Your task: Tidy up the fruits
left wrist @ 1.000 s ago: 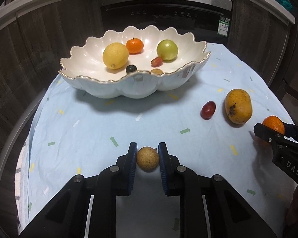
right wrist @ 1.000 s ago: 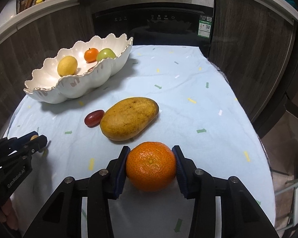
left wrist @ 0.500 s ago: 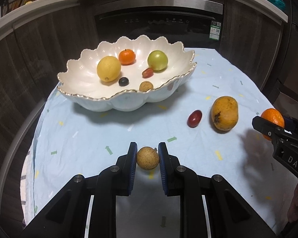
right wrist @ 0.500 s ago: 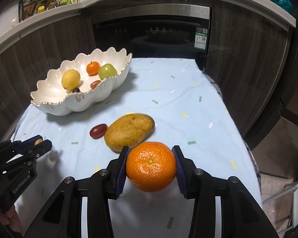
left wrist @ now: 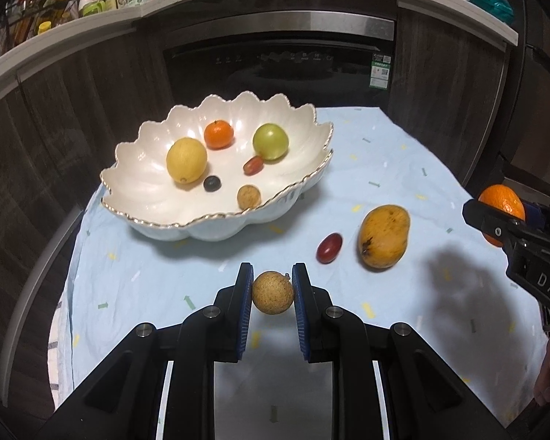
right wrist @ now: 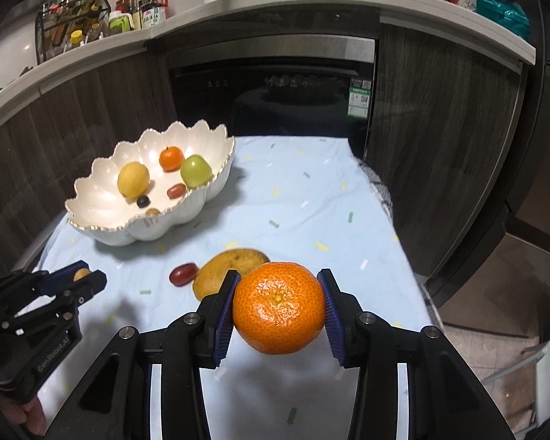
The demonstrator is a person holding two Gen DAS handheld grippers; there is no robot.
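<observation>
we are gripping a longan (left wrist: 273, 292) in the left gripper (left wrist: 272, 295) and an orange (right wrist: 278, 307) in the right gripper (right wrist: 278, 310), both lifted clear of the table (left wrist: 403, 168), probably to drop them in the bowl (left wrist: 304, 187) near its far left corner

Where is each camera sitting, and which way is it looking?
Left wrist: sits on the left gripper, looking down past its small tan round fruit toward the white scalloped bowl.
Right wrist: sits on the right gripper, clamping a big orange tangerine; a hand shows bottom left.
Both share the bowl and yellow mango.
</observation>
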